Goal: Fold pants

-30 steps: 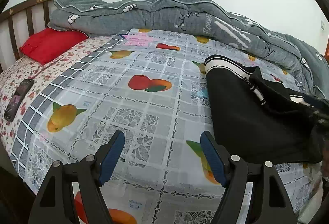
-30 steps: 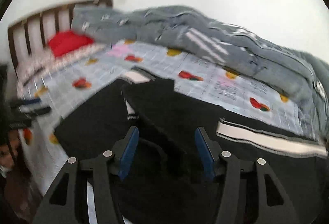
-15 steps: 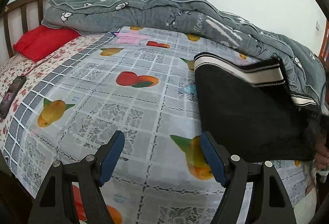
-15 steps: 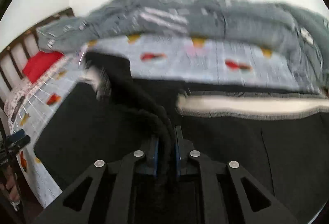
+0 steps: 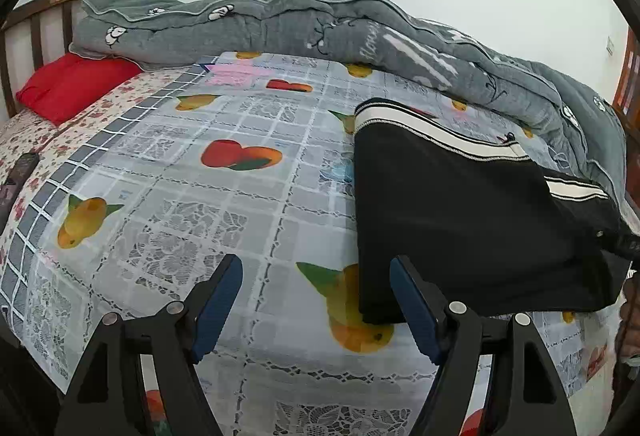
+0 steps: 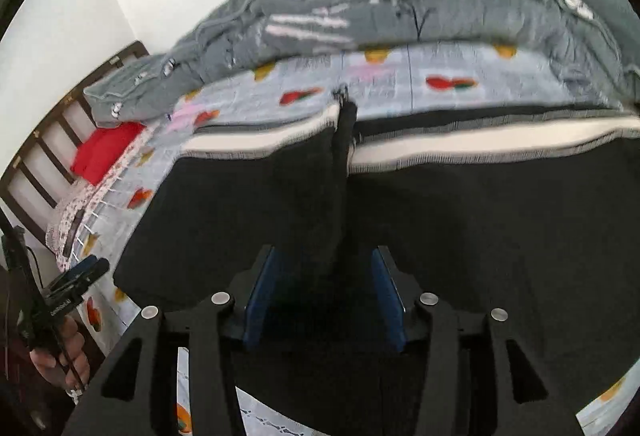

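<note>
Left view: left claw (image 5: 316, 302) gaped wide, empty; pants (image 5: 460, 220) folded on bed (image 5: 200, 220) at 3 o'clock. Right view alone: right claw (image 6: 324, 294) parted over pants, fabric ridge between fingers, untouched.

Pants (image 5: 460, 220): matt black knit cloth, smooth; waistband (image 5: 424, 128) ribbed, cream-and-black striped. Bedsheet (image 5: 224, 204): thin smooth printed cloth, slight sheen. Quilt (image 5: 304, 24): thick grey fleecy cloth, soft nap, piped edge. Pillow (image 5: 72, 86): red matt cloth. Headboard (image 5: 36, 16): dark wood, semi-gloss. Left gripper (image 5: 316, 312): matt black plastic arms, blue ridged rubbery pads (image 5: 218, 302), shiny metal screw heads. Right gripper (image 6: 323, 300): same materials.
</note>
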`<action>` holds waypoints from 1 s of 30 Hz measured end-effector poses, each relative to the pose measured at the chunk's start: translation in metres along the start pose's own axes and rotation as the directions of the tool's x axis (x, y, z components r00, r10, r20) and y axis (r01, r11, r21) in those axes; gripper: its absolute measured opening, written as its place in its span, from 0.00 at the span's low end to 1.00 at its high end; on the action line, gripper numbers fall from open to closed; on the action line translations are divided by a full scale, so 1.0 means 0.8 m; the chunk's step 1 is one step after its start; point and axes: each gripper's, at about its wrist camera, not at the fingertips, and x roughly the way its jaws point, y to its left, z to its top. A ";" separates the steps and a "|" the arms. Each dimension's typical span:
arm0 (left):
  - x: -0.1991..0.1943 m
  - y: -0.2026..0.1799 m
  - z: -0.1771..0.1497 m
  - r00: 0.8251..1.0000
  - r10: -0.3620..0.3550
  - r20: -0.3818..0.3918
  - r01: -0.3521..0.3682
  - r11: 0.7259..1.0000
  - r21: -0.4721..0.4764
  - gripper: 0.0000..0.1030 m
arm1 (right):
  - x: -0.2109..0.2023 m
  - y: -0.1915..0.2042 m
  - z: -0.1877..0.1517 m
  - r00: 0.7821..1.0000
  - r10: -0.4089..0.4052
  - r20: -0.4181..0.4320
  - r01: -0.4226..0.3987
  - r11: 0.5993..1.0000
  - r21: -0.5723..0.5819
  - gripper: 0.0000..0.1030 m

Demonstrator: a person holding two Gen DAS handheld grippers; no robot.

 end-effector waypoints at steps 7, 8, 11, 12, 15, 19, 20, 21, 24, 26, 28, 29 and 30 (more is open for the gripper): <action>0.001 0.010 -0.010 0.999 -0.037 -0.015 0.036 0.999 -0.022 0.72 | 0.046 0.010 -0.013 0.989 0.113 -0.094 -0.105 0.990 0.090 0.47; 0.003 0.011 -0.011 0.999 -0.048 -0.023 0.047 0.999 -0.026 0.72 | 0.052 0.017 -0.010 0.991 0.097 -0.094 -0.091 0.994 0.068 0.47; 0.002 0.011 -0.018 0.991 -0.127 -0.034 0.126 0.992 -0.022 0.72 | 0.057 0.026 -0.002 0.990 0.091 -0.107 -0.086 0.995 0.053 0.25; 0.002 0.009 -0.021 0.985 -0.167 -0.043 0.166 0.986 -0.011 0.72 | 0.054 0.025 -0.001 0.990 0.100 -0.099 -0.094 0.994 0.062 0.25; 0.004 -0.002 -0.027 0.988 -0.150 -0.043 0.151 0.988 0.016 0.72 | 0.045 0.020 0.003 0.988 0.132 -0.078 -0.125 0.988 0.086 0.25; 0.010 -0.019 -0.029 0.992 -0.119 -0.051 0.123 0.990 0.065 0.72 | 0.036 0.021 0.007 0.988 0.145 -0.054 -0.139 0.985 0.100 0.24; 0.011 -0.023 -0.029 0.993 -0.105 -0.048 0.108 0.991 0.074 0.72 | 0.031 0.021 0.011 0.986 0.161 -0.036 -0.156 0.982 0.110 0.24; 0.013 -0.027 -0.029 0.993 -0.103 -0.050 0.107 0.991 0.082 0.72 | 0.026 0.022 0.014 0.985 0.173 -0.024 -0.170 0.979 0.111 0.24; 0.016 -0.039 -0.029 0.992 -0.112 -0.057 0.118 0.988 0.103 0.73 | 0.008 0.031 0.025 0.980 0.197 0.020 -0.199 0.976 0.093 0.23; 0.019 -0.044 -0.028 0.995 -0.083 -0.049 0.088 0.989 0.115 0.73 | -0.001 0.037 0.032 0.979 0.201 0.035 -0.203 0.976 0.079 0.23; 0.023 -0.044 -0.026 0.997 -0.067 -0.044 0.072 0.991 0.109 0.73 | -0.011 0.043 0.036 0.978 0.201 0.047 -0.203 0.977 0.058 0.22; 0.024 -0.042 -0.026 0.998 -0.049 -0.039 0.053 0.992 0.111 0.73 | -0.016 0.043 0.035 0.979 0.196 0.052 -0.198 0.979 0.046 0.22; 0.024 -0.042 -0.027 0.999 -0.031 -0.031 0.034 0.992 0.121 0.74 | -0.020 0.042 0.033 0.980 0.192 0.059 -0.194 0.980 0.037 0.22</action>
